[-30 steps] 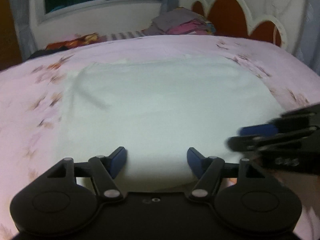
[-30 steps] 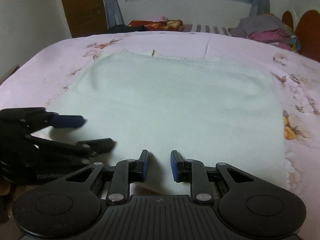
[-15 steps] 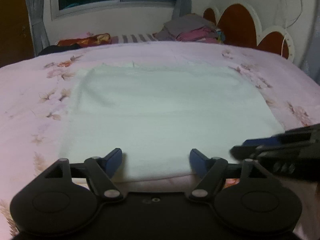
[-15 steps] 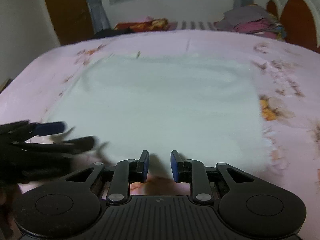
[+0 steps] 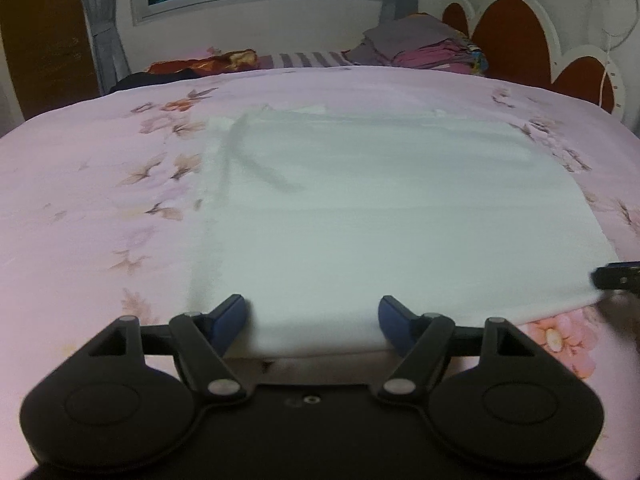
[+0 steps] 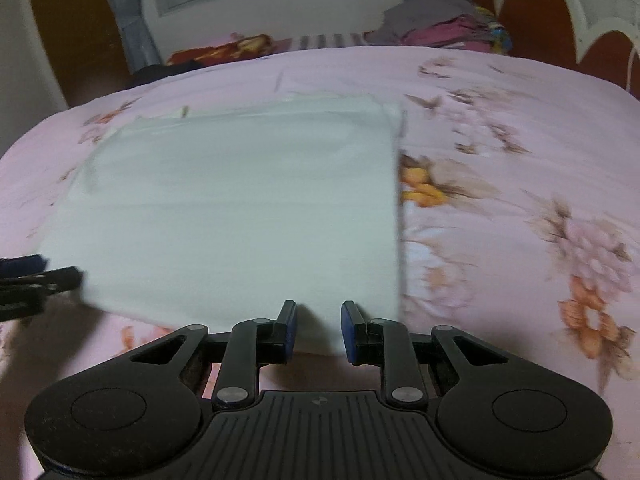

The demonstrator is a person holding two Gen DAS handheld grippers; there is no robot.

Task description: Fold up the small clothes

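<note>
I'm seeing the white garment (image 5: 392, 216) lying flat mid-frame on the pink floral bedsheet (image 5: 100, 184). Left gripper (image 5: 312, 320) is sitting wide open at its near hem, bottom centre. Right gripper (image 6: 319, 328) is hanging slightly parted, gripping nothing, at the lower-right corner of the cloth.

Cut off at 3 o'clock: right gripper (image 5: 618, 277), only a tip showing. Motion-blurred: white garment (image 6: 240, 216) edges, floral bedsheet (image 6: 520, 200).
</note>
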